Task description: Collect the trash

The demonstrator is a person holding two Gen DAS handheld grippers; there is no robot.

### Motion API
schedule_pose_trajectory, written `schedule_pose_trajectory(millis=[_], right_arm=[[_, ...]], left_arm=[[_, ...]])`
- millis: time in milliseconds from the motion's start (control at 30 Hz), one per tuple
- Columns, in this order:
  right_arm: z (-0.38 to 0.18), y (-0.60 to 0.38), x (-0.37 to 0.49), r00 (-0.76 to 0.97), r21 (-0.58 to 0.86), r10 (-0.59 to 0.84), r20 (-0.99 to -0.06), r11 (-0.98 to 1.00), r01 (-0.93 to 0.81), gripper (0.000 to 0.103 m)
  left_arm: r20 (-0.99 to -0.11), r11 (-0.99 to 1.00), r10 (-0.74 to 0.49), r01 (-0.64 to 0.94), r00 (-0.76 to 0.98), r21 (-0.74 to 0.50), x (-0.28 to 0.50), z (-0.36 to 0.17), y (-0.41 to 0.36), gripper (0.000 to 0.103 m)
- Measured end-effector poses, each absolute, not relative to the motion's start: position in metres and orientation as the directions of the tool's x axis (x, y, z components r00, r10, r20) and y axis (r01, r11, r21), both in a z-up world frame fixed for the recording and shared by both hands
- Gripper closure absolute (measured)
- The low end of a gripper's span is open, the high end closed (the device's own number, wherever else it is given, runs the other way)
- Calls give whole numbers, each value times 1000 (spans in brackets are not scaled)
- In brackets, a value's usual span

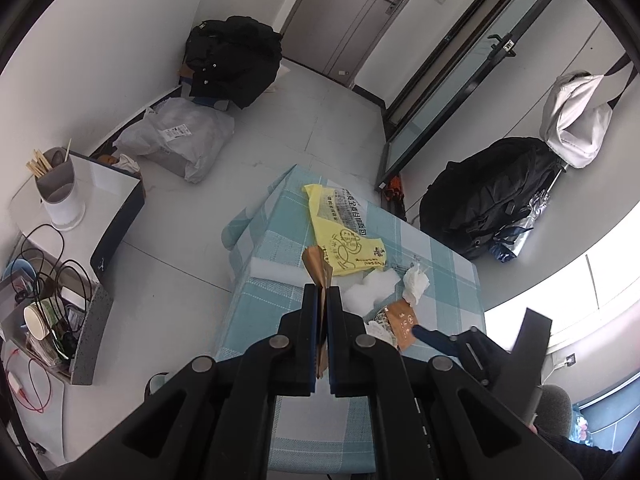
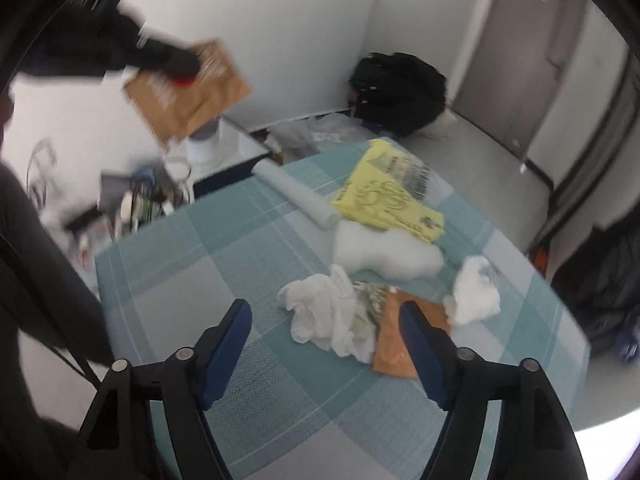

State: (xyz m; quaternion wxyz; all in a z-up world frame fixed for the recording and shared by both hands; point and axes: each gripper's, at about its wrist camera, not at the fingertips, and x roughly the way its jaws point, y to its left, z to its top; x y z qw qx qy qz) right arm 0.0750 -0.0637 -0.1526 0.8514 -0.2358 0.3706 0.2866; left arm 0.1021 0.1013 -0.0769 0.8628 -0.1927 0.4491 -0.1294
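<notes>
We are seeing soft daylight flooding in, blowing out the window [image 1: 560, 300] at lower right. Fisheye curvature is bending edges, and the right wrist view is smearing with motion blur.

Both tools are matte black plastic linkages. The left gripper [image 1: 323, 300] has straight black fingers lined with blue pads [image 1: 316, 320] and round grey pivot pins behind them. The right gripper [image 2: 326, 320] has matching blue-faced fingers [image 2: 230, 340], silver-grey pins at the joints and triangular cut-outs in its arms.
</notes>
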Motion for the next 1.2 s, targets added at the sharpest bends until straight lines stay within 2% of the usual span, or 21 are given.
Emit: schedule_pose_trajectory(millis=[133, 233, 267, 333, 433, 600, 767, 1067, 1167, 1200], right_arm=[[-172, -45, 78, 555, -262, 268, -788, 669, -695, 49], [-177, -43, 84, 562, -274, 244, -790, 681, -680, 53], [-177, -44, 86, 562, -267, 246, -790, 686, -677, 58], [-175, -46, 89, 577, -280, 230, -784, 698, -659, 77], [-171, -49, 90, 565, -261, 239, -790, 702, -663, 89], [-161, -56, 87, 570, -233, 268, -777, 718, -655, 101], [-145, -65, 82, 585, -189, 312, -749, 745, -640, 101], [-120, -104, 91, 542, 48, 410, -733, 827, -560, 102], [-126, -106, 96, 486, 130, 460, -743, 812, -569, 98], [-130, -104, 98, 470, 150, 471, -746, 807, -571, 84]], left_arm=[[-721, 891, -398, 52, 567, -451, 101, -76, 104, 103], [-716, 889, -402, 55, 571, -455, 101, -75, 106, 103], [-715, 888, -403, 56, 571, -456, 101, -74, 106, 103], [-714, 888, -402, 55, 573, -456, 101, -74, 106, 103], [-716, 888, -404, 56, 569, -456, 100, -75, 105, 103], [-719, 891, -402, 61, 568, -450, 100, -76, 103, 103], [-722, 896, -394, 62, 568, -439, 98, -76, 100, 103], [-727, 900, -388, 65, 566, -430, 97, -75, 93, 103], [-726, 901, -385, 61, 569, -430, 95, -75, 92, 103], [-726, 901, -385, 60, 570, -430, 94, -75, 92, 103]])
